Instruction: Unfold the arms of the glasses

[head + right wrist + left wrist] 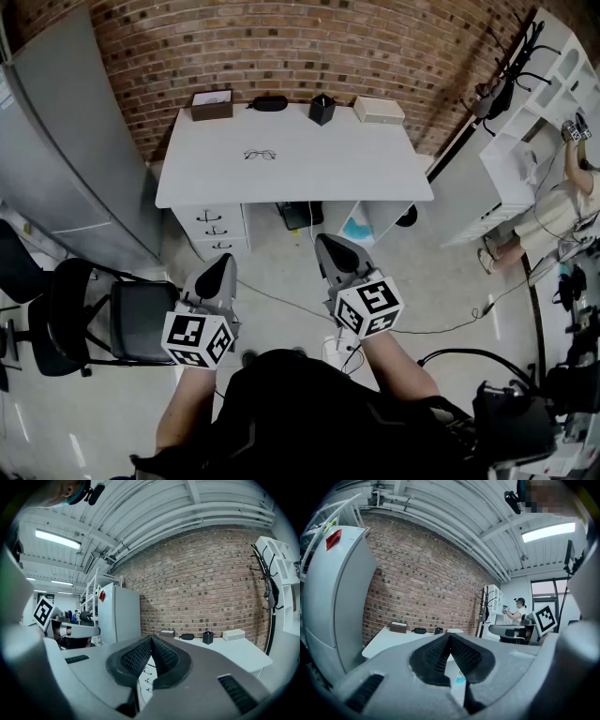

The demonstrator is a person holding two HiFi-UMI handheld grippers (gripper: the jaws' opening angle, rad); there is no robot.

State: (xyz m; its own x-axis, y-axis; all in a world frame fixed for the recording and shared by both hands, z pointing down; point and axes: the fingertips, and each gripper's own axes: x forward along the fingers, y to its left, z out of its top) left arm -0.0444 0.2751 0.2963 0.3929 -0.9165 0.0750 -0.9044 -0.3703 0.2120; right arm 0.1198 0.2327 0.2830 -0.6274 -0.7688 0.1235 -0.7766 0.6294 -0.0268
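Observation:
A pair of thin dark-framed glasses point(260, 155) lies on the white desk point(375, 169), left of its middle, far ahead of both grippers. My left gripper point(220, 269) is held level well short of the desk, jaws shut with nothing between them; its tips point(449, 635) meet in the left gripper view. My right gripper point(330, 246) hangs beside it, also shut and empty, tips point(151, 638) touching in the right gripper view. The glasses do not show clearly in either gripper view.
Along the desk's back edge stand a brown box point(212, 105), a black glasses case point(269, 103), a black pen cup point(322, 109) and a white box point(379, 110). A drawer unit point(213, 228) sits under the desk. A black chair point(103, 319) is at my left, a person point(562, 202) at white shelves on the right.

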